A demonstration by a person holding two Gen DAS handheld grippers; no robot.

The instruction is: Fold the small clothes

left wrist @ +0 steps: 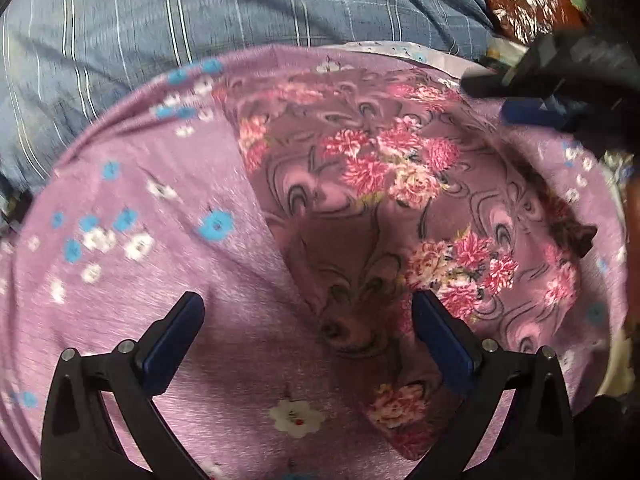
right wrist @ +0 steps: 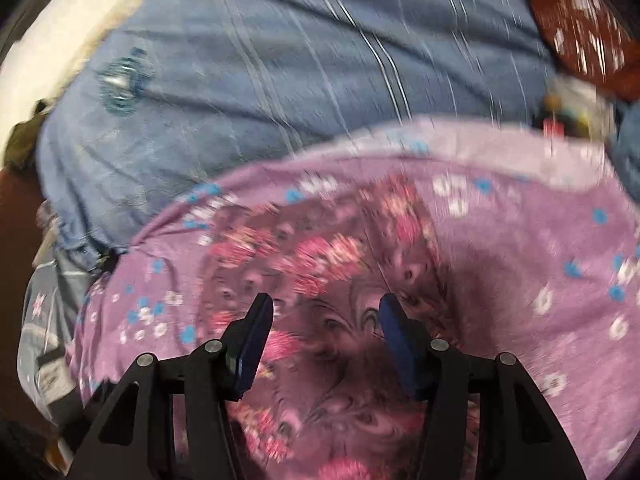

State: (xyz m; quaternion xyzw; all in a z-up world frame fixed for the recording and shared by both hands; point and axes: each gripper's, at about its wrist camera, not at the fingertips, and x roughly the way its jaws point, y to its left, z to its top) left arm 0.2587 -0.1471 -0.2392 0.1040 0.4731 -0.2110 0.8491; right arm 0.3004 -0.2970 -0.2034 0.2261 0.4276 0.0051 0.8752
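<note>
A small mauve garment with pink flower clusters [left wrist: 384,184] lies flat on a lilac cloth printed with blue and white flowers [left wrist: 132,216]. My left gripper [left wrist: 308,304] hovers open above the garment's near edge, nothing between its fingers. In the left wrist view my right gripper [left wrist: 520,96] shows blurred at the upper right, above the garment's far corner. In the right wrist view the same garment [right wrist: 320,264] fills the lower middle, and my right gripper [right wrist: 326,306] stands open over it with no cloth between the pads. The lilac cloth [right wrist: 520,248] spreads to the right.
A blue-grey striped bedsheet [left wrist: 240,8] [right wrist: 260,80] covers the surface behind the cloths. A dark red patterned fabric [left wrist: 528,4] [right wrist: 580,28] lies at the far right. More folded cloth [right wrist: 44,340] lies at the left edge.
</note>
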